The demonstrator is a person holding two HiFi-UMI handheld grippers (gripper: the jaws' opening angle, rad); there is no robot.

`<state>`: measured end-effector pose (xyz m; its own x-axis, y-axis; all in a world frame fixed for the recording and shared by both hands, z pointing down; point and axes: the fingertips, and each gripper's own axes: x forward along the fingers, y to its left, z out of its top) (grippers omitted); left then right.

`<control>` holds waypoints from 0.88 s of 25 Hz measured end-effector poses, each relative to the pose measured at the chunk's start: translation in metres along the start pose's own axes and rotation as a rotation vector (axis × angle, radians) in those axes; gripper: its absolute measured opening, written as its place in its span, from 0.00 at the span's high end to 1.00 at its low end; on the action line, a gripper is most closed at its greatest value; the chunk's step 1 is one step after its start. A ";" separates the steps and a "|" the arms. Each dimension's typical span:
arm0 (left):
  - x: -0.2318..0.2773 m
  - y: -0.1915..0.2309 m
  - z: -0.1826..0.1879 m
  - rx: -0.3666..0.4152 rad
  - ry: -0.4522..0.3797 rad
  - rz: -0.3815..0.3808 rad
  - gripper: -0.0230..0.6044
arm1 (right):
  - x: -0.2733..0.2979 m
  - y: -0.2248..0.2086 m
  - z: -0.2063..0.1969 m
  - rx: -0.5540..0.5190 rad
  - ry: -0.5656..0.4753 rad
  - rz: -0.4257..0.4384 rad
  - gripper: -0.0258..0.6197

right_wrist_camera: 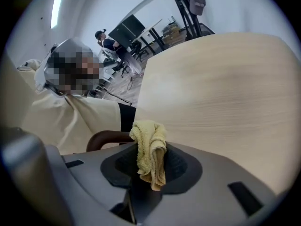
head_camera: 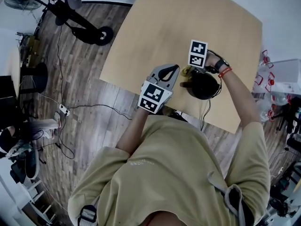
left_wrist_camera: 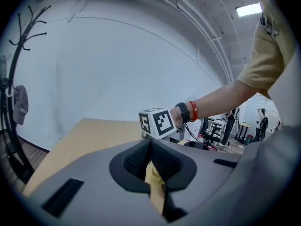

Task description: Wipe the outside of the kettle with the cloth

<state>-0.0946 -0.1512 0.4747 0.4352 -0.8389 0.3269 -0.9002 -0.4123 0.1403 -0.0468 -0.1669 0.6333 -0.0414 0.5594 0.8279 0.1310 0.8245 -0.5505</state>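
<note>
A dark round kettle [head_camera: 204, 86] stands near the front edge of the wooden table [head_camera: 188, 18]. A small yellow cloth [head_camera: 187, 71] shows just left of the kettle's top, between the two grippers. My left gripper [head_camera: 176, 69] reaches in from the left, and its jaws [left_wrist_camera: 151, 161] are shut on a fold of the cloth [left_wrist_camera: 153, 174]. Over the kettle, my right gripper [head_camera: 192, 70] has its jaws [right_wrist_camera: 149, 147] shut on a bunched end of the cloth [right_wrist_camera: 149, 142]. A dark curved piece, probably the kettle's handle [right_wrist_camera: 101, 138], shows behind that bunch.
The kettle's cord [head_camera: 205, 112] hangs over the table's front edge. A scooter [head_camera: 77, 25] and a power strip with cables [head_camera: 62, 109] are on the wood floor at left. A white box [head_camera: 287, 74] and clutter stand to the right of the table.
</note>
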 end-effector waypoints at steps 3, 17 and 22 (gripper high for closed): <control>0.005 -0.008 -0.001 0.002 0.001 -0.014 0.92 | -0.004 -0.007 -0.006 0.060 -0.064 0.014 0.76; 0.025 -0.054 0.000 0.068 0.033 -0.136 0.92 | -0.051 -0.035 -0.072 0.321 -0.404 -0.107 0.76; 0.026 -0.072 0.002 0.090 0.035 -0.183 0.92 | -0.058 -0.031 -0.101 0.386 -0.472 -0.189 0.76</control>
<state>-0.0184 -0.1442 0.4712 0.5891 -0.7350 0.3357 -0.8003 -0.5882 0.1167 0.0520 -0.2338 0.6131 -0.4719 0.3061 0.8268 -0.2838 0.8351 -0.4712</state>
